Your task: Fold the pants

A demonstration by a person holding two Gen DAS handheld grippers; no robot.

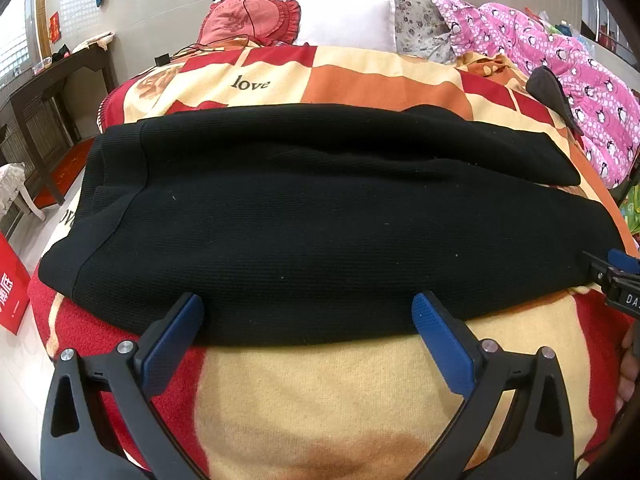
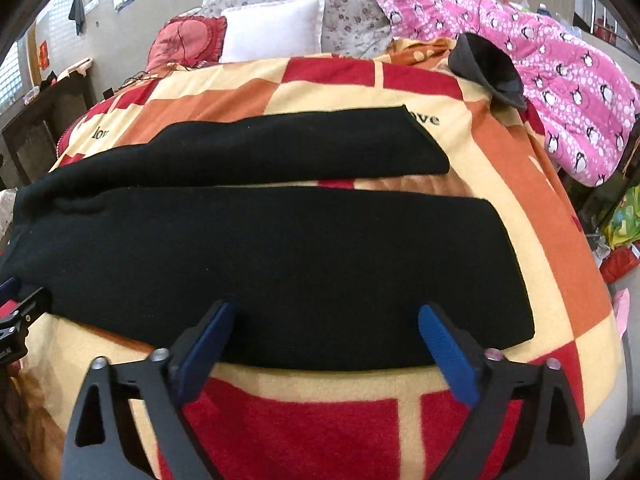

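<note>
**Both claws spread at the near hem of the black pants**

Blue-padded fingers [image 1: 172, 340] of our left gripper [image 1: 308, 322] stand wide apart nearest the lens, their tips just over the near edge of the black pants [image 1: 304, 216]. Our right gripper [image 2: 326, 334] matches it: jaws wide apart, holding nothing, tips at the near edge of the same garment.

Ahead of both claws the pants lie across the patterned blanket [image 1: 328, 392], waistband to the left of the left claw, legs running off to the right. From the right wrist we see the two legs lie apart, a strip of blanket between them, with the cuff of the near leg [image 2: 516, 280] just right of the right claw. Behind each claw, bare blanket runs toward us.

Farther ahead, beyond the pants, a white pillow [image 1: 344, 20], a red frilled cushion [image 1: 248, 20] and a pink penguin-print quilt [image 1: 568, 68] crowd the far side, and a dark cap [image 2: 488, 68] sits at the quilt's edge.

"love" [image 1: 250, 84] is woven into the blanket past the pants, and again ahead-right of the right claw. Far left of the left claw, a red box [image 1: 12, 288] carries white Chinese characters we cannot read fully. At the right edge of the left view, the other claw shows the letters "DA".
</note>
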